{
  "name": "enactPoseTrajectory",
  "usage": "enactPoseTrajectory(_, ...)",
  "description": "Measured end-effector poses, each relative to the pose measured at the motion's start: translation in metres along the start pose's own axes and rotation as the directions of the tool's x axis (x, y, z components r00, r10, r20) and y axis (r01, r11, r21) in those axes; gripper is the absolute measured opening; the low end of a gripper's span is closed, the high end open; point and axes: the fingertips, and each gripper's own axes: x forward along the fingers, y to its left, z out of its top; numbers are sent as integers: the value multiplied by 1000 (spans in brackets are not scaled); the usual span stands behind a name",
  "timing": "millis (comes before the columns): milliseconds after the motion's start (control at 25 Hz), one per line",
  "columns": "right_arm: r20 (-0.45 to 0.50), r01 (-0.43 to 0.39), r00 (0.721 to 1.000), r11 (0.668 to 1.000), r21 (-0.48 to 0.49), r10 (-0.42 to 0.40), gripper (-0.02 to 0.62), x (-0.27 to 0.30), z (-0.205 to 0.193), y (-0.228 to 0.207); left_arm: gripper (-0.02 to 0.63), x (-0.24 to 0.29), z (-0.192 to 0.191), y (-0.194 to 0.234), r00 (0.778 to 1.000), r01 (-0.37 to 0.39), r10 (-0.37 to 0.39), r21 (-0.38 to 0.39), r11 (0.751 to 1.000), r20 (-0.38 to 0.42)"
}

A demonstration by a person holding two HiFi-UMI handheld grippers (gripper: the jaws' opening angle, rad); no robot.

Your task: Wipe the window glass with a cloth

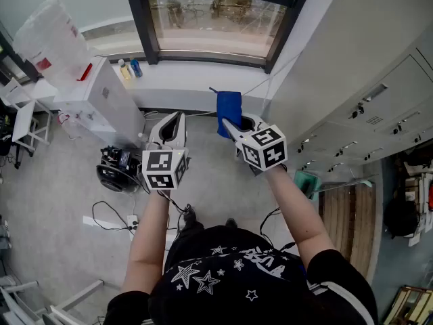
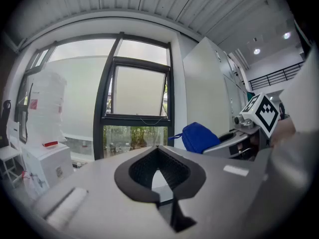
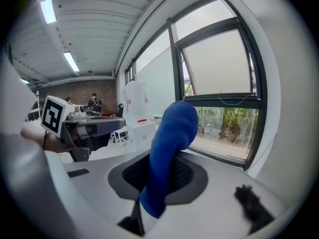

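Right gripper (image 3: 167,171) pinches a blue cloth (image 3: 172,133), which sticks up past the jaw tips. In the head view the cloth sits at center frame, below the window glass (image 1: 216,20) at top center and not touching it. Left gripper (image 2: 158,156) is just left of center, jaws pressed together with nothing between them. White cabinet (image 1: 101,103) at upper left.

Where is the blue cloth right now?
The blue cloth is pinched in the right gripper, near the middle of the head view. It sits just below the dark-framed window and right of the left gripper.
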Motion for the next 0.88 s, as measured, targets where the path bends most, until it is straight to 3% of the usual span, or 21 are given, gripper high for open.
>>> enactPoseTrajectory(360,21,-17,1000,999,-39,18,72,-26,1,0,8,-9,8,-34,1000,0,0,-13,1000,13)
enactPoseTrajectory(640,22,-5,1000,1000,-22,6,72,-19,2,4,8,-7,6,-27,1000,20,-20,-7,1000,3)
enactPoseTrajectory(880,37,-1,999,1000,9,1,72,5,10,17,8,-2,5,4,999,50,-50,-16,999,7)
